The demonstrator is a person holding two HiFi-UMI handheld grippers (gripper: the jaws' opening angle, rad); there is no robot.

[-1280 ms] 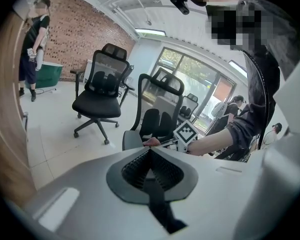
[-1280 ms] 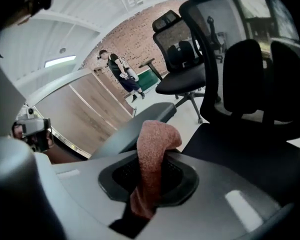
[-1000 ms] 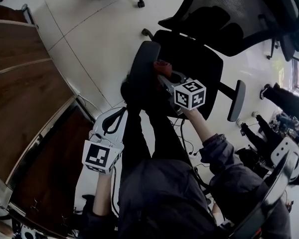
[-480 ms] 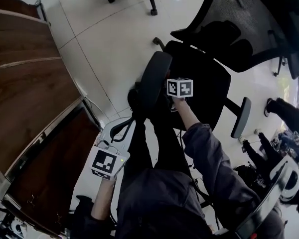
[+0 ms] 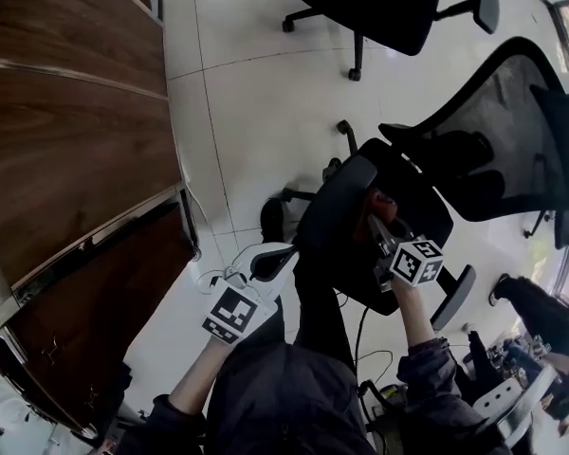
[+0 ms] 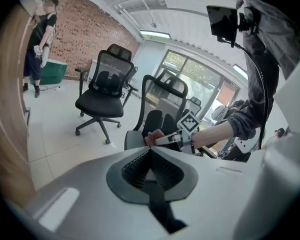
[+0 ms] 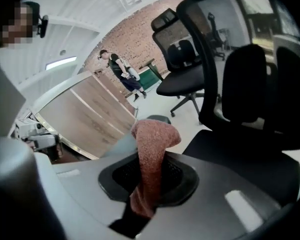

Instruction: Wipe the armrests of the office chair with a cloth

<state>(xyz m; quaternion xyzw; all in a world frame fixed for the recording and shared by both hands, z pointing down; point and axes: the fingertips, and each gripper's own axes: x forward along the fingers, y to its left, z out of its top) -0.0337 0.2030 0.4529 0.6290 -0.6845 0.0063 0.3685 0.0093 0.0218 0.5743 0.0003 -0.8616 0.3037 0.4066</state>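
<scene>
The cloth — reddish, pinched in the right claw — hangs just beside the inner edge of the near armrest, over the office chair seat. The left claw is closed, empty. Wiping looks barely begun; next, press it onto the pad and stroke lengthwise.

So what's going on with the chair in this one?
A person works at an office chair with two handheld grippers. The right gripper is shut on a reddish cloth, held by the far end of the near armrest; contact isn't clear. The left gripper is shut and empty, off to the side.
</scene>
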